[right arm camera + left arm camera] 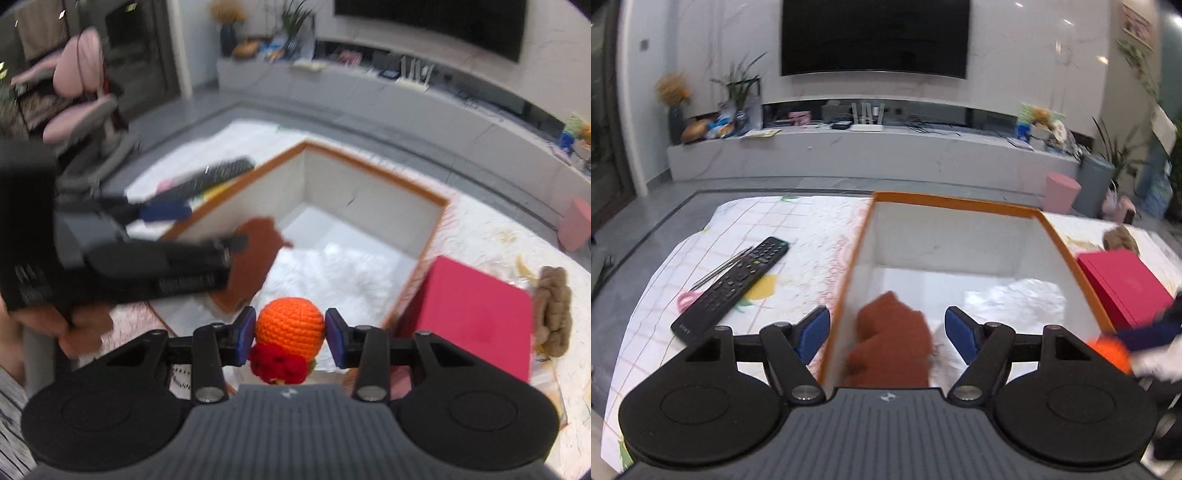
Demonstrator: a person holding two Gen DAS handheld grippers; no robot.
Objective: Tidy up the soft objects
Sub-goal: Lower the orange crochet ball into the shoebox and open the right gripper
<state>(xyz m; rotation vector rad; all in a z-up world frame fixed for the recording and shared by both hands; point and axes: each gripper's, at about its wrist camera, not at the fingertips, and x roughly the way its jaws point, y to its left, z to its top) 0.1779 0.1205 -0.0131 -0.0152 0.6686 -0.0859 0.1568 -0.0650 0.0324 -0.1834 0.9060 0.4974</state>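
A white box with an orange rim (955, 205) (373, 168) stands on the table. Inside lie a rust-brown soft cloth (892, 345) (255, 258) and a white fluffy thing (1015, 299) (332, 273). My left gripper (886, 334) is open above the box's left wall, the brown cloth loose below between its fingers; it also shows in the right wrist view (192, 229). My right gripper (290, 334) is shut on an orange crocheted ball (290, 319) with a red crocheted part (279, 363) under it, held over the box's near edge. The ball shows in the left wrist view (1108, 352).
A black remote (733, 286) and a pen lie on the patterned tablecloth left of the box. A red flat box (1123, 286) (476, 314) sits right of it. A brown knitted item (552, 308) (1119, 238) lies further right. A pink chair (77, 99) stands far left.
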